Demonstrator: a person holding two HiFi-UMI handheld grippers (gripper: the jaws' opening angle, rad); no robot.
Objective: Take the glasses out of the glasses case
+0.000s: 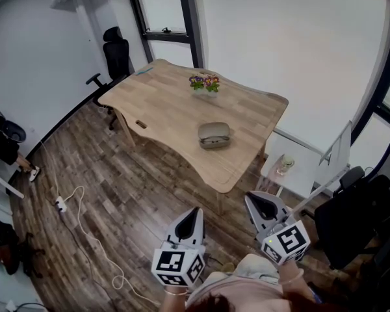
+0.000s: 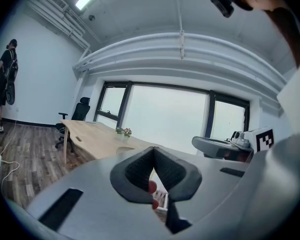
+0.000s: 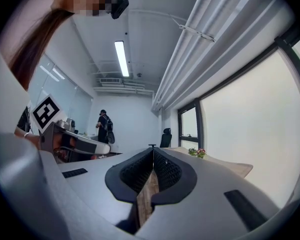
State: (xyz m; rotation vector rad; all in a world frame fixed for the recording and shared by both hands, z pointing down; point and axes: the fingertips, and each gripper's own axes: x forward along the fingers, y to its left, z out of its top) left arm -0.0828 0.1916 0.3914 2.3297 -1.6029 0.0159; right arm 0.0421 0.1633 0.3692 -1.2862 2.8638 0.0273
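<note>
Office room, wood-plank floor, big windows along one wall. A light wooden surface stands in the middle of the head view. On it sits the glasses case, a grey-olive oval shell, near the edge closest to us and apart from everything else. The lid looks down or nearly so, but the view is too small to be sure, and the contents don't show from here.

The other container on the surface is a small pot of flowers, pink and yellow blooms filling it, at the far side and well apart from the case.

We hold both grippers low and close to the body, over the floor, well short of the surface. The left gripper is at lower centre with its marker cube below it, and the right gripper is just beside it to the right.

In the left gripper view the fingers meet at the tips with nothing clamped. In the right gripper view the right gripper's fingers are also together at the tips and hold nothing.

A black office chair stands at the surface's far left corner. A white cable with a power strip runs across the floor. Another person stands at the left edge.
</note>
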